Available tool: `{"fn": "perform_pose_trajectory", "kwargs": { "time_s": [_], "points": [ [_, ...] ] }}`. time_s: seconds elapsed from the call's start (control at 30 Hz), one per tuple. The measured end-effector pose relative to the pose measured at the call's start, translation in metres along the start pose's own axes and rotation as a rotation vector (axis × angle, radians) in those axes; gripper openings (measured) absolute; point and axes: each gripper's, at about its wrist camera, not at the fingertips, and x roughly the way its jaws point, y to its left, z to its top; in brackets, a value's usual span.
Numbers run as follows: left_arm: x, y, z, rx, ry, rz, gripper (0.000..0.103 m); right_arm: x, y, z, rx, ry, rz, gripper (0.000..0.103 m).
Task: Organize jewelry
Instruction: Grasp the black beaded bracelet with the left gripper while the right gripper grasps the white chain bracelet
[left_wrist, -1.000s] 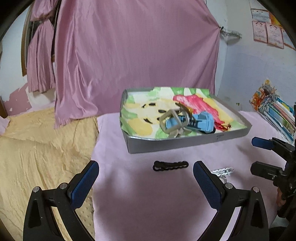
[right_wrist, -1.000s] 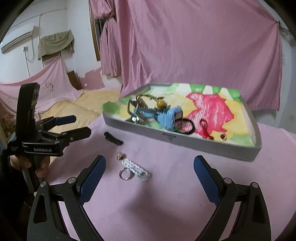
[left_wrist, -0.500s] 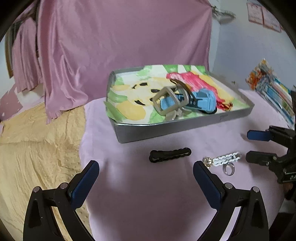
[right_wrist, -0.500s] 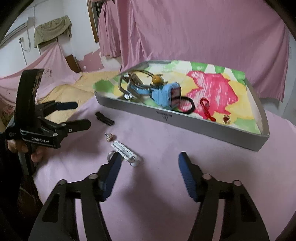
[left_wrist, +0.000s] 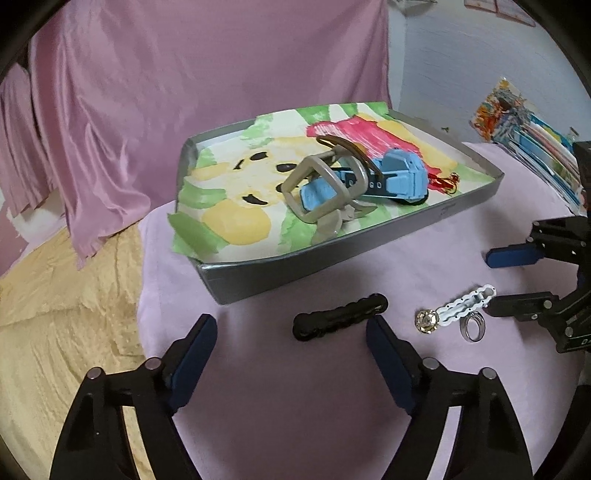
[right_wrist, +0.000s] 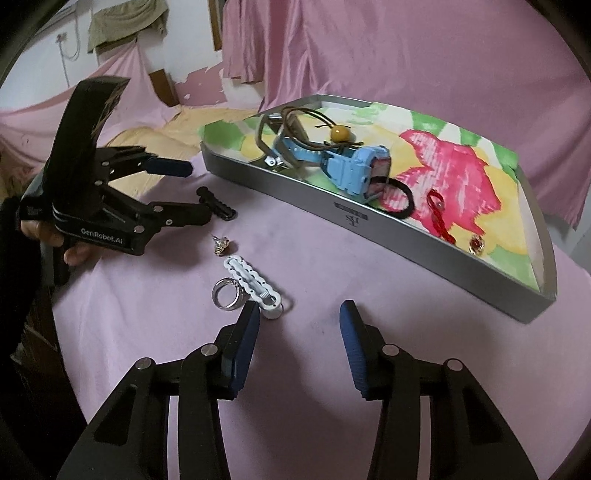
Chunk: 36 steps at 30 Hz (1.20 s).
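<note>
A grey tray (left_wrist: 332, 254) with a painted lining holds a blue watch (left_wrist: 395, 177), a beige clip (left_wrist: 321, 192), a black hair tie (right_wrist: 400, 201) and a red charm (right_wrist: 437, 216). On the pink cloth lie a black hair clip (left_wrist: 340, 317), a white hair clip (left_wrist: 463, 304), a silver ring (left_wrist: 472, 326) and a gold earring (left_wrist: 424, 321). My left gripper (left_wrist: 291, 354) is open just in front of the black clip. My right gripper (right_wrist: 297, 332) is open, its left finger beside the white clip (right_wrist: 251, 282) and ring (right_wrist: 227, 293).
Pink curtains hang behind the table. A yellow bedspread (left_wrist: 55, 314) lies to the left of the table's edge. Colourful booklets (left_wrist: 532, 133) lie at the far right. The left gripper also shows in the right wrist view (right_wrist: 188, 192).
Both grippers have moved down and forward toward the loose pieces on the cloth. The right gripper's jaws have narrowed but remain open. Nothing has been picked up.
</note>
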Motion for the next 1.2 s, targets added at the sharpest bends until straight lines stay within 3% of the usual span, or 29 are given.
{"fn": "perform_pose_trajectory", "kwargs": {
  "time_s": [0.3,0.47,0.63,0.73,1.0,1.2],
  "points": [
    [0.002,-0.006,0.004,0.061,-0.008,-0.102,0.068,0.004,0.000,0.008,-0.061,-0.010,0.029,0.031],
    [0.005,-0.009,0.005,0.093,0.004,-0.140,0.056,0.008,0.001,0.014,-0.114,-0.004,0.056,0.031],
    [0.002,-0.007,0.003,0.096,0.002,-0.146,0.045,0.013,0.009,0.019,-0.190,0.008,0.073,0.031],
    [0.000,-0.007,0.001,0.097,0.009,-0.146,0.038,0.014,0.014,0.022,-0.223,0.013,0.093,0.023],
    [-0.005,-0.017,-0.003,0.109,0.024,-0.151,0.017,0.010,0.019,0.020,-0.224,0.008,0.098,0.017],
    [-0.008,-0.029,-0.005,0.115,0.025,-0.121,0.017,0.004,0.018,0.010,-0.210,0.004,0.097,0.015]
  ]
}}
